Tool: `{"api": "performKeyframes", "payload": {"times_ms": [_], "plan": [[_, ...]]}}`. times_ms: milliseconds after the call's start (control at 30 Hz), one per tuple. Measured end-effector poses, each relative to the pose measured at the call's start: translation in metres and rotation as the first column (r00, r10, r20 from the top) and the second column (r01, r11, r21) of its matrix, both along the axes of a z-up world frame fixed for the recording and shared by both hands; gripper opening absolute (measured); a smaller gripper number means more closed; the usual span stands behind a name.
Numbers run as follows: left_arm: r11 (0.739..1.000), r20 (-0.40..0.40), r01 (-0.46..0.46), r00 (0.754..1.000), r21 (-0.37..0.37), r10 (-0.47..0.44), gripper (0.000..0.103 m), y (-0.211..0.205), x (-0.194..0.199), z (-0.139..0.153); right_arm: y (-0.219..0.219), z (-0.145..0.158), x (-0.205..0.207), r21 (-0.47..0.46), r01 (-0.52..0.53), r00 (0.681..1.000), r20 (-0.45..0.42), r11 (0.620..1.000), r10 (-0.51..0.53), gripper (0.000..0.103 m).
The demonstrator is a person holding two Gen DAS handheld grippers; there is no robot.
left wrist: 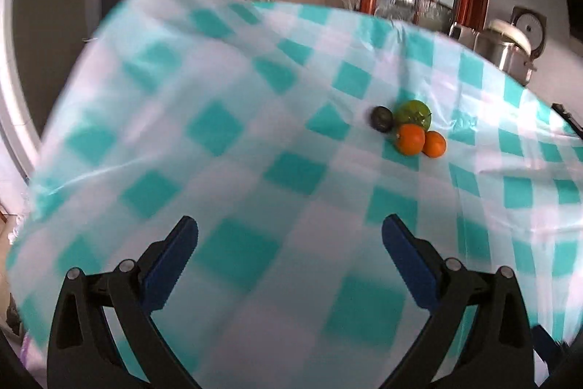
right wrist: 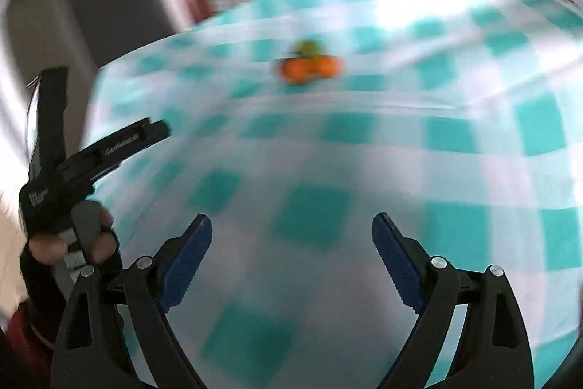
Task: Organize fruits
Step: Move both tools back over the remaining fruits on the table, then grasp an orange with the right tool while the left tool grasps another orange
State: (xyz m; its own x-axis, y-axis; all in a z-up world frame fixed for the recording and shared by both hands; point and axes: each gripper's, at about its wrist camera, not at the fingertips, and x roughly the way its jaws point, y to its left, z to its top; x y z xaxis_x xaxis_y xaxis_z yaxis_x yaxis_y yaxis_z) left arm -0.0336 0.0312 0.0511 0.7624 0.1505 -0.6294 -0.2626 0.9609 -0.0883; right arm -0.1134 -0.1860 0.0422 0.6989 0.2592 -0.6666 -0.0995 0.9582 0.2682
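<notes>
Four fruits [left wrist: 410, 130] clustered, touching; both claws spread, empty.

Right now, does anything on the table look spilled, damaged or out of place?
Nothing stands out. The fruits sit in one tight cluster on the checked tablecloth: a dark avocado, a green fruit and two oranges. The cloth shows a few creases. The left gripper and right gripper are both open and hold nothing.

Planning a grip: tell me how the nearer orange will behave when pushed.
The nearer orange looks round, so it would likely roll. It touches the other orange and the green fruit, so a push probably shifts them too.
</notes>
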Motion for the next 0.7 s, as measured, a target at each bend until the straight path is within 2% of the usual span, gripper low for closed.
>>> {"api": "performKeyframes", "payload": {"times_ms": [167,300,400,433,500,567,667,700], "plan": [[0.999,0.011,0.001,1.000,-0.050,-0.001,0.101,-0.024,0.072,-0.006,-0.024,-0.001,0.066,-0.010,0.051,0.998,-0.023,0.999,-0.052,0.087],[0.976,0.030,-0.015,0.999,-0.215,0.022,0.101,-0.016,0.113,-0.011,-0.023,0.002,0.104,-0.027,0.053,0.998,-0.038,0.998,-0.054,0.087],[0.952,0.042,0.000,0.999,-0.307,0.014,0.101,0.000,0.124,-0.014,-0.013,-0.002,0.132,-0.117,0.017,0.999,-0.034,0.993,-0.021,0.087],[0.945,0.070,0.004,0.997,-0.326,0.020,0.101,0.008,0.122,-0.014,-0.009,-0.007,0.144,-0.154,-0.004,0.999,-0.039,0.988,-0.002,0.087],[0.941,0.063,-0.040,0.996,-0.335,0.065,0.101,0.019,0.121,-0.017,0.002,-0.015,0.170,-0.230,-0.045,0.998,-0.052,0.972,0.034,0.087],[0.911,0.071,-0.045,0.994,-0.410,0.081,0.101,0.031,0.118,-0.022,0.012,-0.022,0.197,-0.289,-0.078,0.995,-0.075,0.954,0.059,0.083],[0.900,0.065,-0.061,0.993,-0.432,0.098,0.101,0.034,0.118,-0.026,0.023,-0.029,0.228,-0.293,-0.129,0.988,-0.116,0.947,0.098,0.072],[0.902,0.067,-0.059,0.993,-0.429,0.097,0.101,0.034,0.118,-0.026,0.027,-0.030,0.241,-0.292,-0.145,0.986,-0.121,0.945,0.114,0.072]]}}
